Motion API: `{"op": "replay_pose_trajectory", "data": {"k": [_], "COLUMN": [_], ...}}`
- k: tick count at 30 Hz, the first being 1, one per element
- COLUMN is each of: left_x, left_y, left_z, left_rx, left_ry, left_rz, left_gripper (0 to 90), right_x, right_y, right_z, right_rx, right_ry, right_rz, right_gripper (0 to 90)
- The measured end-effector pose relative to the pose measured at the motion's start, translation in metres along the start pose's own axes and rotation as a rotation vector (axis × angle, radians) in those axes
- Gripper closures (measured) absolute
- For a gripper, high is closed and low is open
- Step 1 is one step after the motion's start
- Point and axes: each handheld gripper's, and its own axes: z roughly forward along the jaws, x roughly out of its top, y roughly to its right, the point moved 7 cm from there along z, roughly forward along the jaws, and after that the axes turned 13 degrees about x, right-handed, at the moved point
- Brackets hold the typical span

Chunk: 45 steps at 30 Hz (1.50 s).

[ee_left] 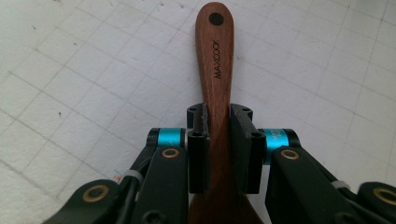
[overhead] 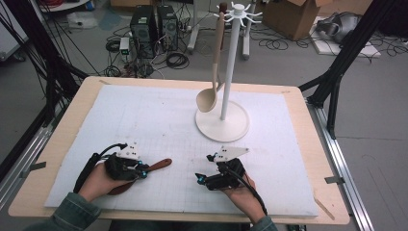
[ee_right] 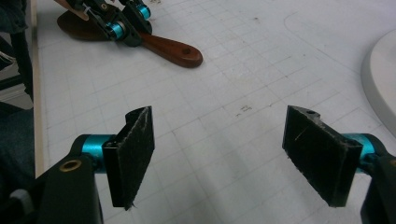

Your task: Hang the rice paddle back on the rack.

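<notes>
A dark brown wooden spoon (overhead: 159,166) lies on the white mat (overhead: 159,120) at the front left. My left gripper (overhead: 143,172) is shut on its handle (ee_left: 215,60), the jaws pressing both sides while the hole end sticks out ahead. The same spoon (ee_right: 173,50) shows far off in the right gripper view. My right gripper (overhead: 198,179) rests low over the mat at the front right, its pads (ee_right: 135,149) wide apart with nothing between them. A pale wooden spoon (overhead: 211,91) hangs from the white rack (overhead: 230,62).
The rack's round base (overhead: 222,122) stands on the mat just beyond my right gripper, and its edge (ee_right: 380,79) shows in the right gripper view. Bare mat lies between the two grippers. Cables, computer towers and boxes sit on the floor behind the table.
</notes>
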Motion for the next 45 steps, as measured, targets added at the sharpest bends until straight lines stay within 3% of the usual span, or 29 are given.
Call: {"op": "replay_pose_trajectory", "data": {"k": [2, 3, 11, 22, 27, 35, 45], "left_x": [0.0, 0.001, 0.003, 0.021, 0.031, 0.046, 0.065], "left_y": [0.0, 0.001, 0.0, 0.006, 0.01, 0.019, 0.031], "left_z": [0.0, 0.0, -0.003, -0.011, -0.013, -0.014, -0.014], "left_rx": [0.002, -0.001, -0.008, -0.04, -0.058, -0.083, -0.114], "left_ry": [-0.003, 0.007, 0.028, 0.122, 0.155, 0.196, 0.247], "left_rz": [0.016, -0.006, -0.007, -0.019, -0.007, 0.015, 0.026], "left_gripper": [77.8, 77.9, 78.0, 78.1, 78.1, 78.2, 78.2], "right_x": [0.0, 0.0, 0.003, 0.013, 0.019, 0.028, 0.043], "right_y": [0.0, 0.0, -0.001, -0.004, -0.006, -0.006, -0.01], "right_z": [0.001, 0.001, 0.012, 0.026, 0.031, 0.037, 0.033], "right_rx": [0.002, 0.004, 0.024, 0.061, 0.076, 0.111, 0.16], "right_ry": [0.001, 0.002, -0.003, 0.009, 0.014, 0.018, 0.069], "right_rz": [0.005, 0.009, 0.033, 0.056, 0.068, 0.094, 0.11], "right_gripper": [24.7, 24.7, 24.7, 24.9, 25.8, 32.4, 48.3]}}
